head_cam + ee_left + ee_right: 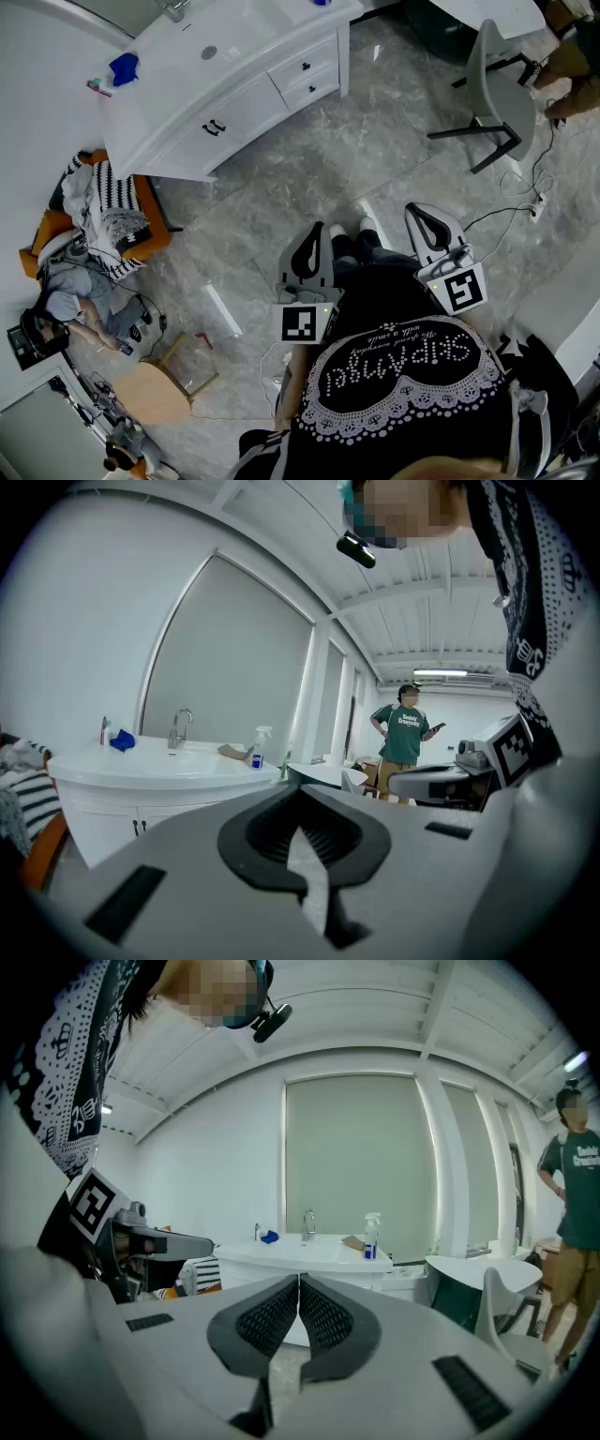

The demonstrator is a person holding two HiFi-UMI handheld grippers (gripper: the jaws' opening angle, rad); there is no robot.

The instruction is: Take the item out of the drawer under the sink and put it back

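Observation:
The white sink cabinet [234,84] stands at the far upper left of the head view, and its two drawers [305,75] are closed. No item from a drawer is in sight. My left gripper [314,228] and right gripper [419,208] hang close to my body over the marble floor, well short of the cabinet. Both are shut with nothing between the pads. The left gripper view has the cabinet [159,771] at its left beyond the touching tips of the left gripper [300,789]. In the right gripper view the cabinet [309,1255] lies straight ahead of the right gripper [299,1281].
A grey chair [497,89] stands at the upper right with cables [525,202] on the floor near it. An orange seat with striped cloth [112,220] is at the left. A person in a green shirt [405,742] stands at the far right. A spray bottle [372,1235] is on the counter.

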